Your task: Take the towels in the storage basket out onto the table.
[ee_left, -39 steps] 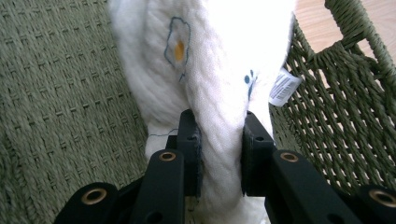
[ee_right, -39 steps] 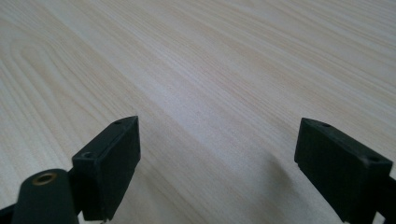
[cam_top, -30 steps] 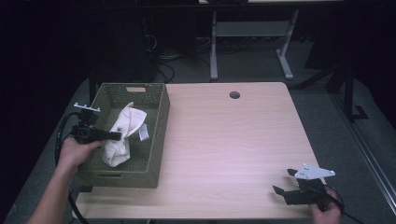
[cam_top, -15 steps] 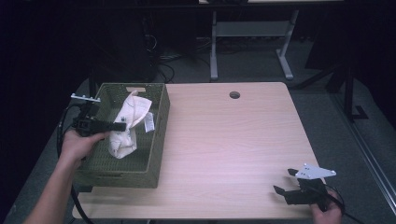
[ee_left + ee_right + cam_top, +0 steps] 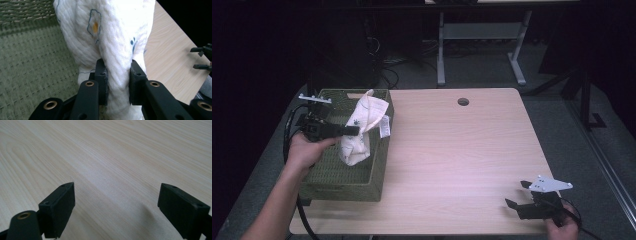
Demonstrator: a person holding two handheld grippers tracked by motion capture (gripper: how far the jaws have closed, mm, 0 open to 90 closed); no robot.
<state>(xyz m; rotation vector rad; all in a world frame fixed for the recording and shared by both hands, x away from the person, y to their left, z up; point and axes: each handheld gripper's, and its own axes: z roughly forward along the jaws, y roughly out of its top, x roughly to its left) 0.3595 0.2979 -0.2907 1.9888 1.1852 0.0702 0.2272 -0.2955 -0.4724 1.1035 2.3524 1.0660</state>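
A white cloth [image 5: 362, 127] printed with small flowers hangs bunched above the green woven basket [image 5: 329, 175] at the table's left side. My left gripper [image 5: 353, 131] is shut on the cloth, and the left gripper view shows both jaws pinching a thick fold of the cloth [image 5: 112, 47] over the basket's floor [image 5: 32, 62]. At the table's near right corner my right gripper [image 5: 518, 194] rests low and open. In the right gripper view my right gripper [image 5: 116, 202] has its jaws wide apart over bare wood.
The light wooden table [image 5: 462, 155] has a round cable hole [image 5: 463, 101] near its far edge. A grey desk frame [image 5: 482, 35] and cables stand on the dark floor behind. My right gripper [image 5: 202, 57] also appears far off in the left gripper view.
My left gripper has lifted the cloth up out of the basket and carried it toward the basket's far right rim. The right gripper has stayed put.
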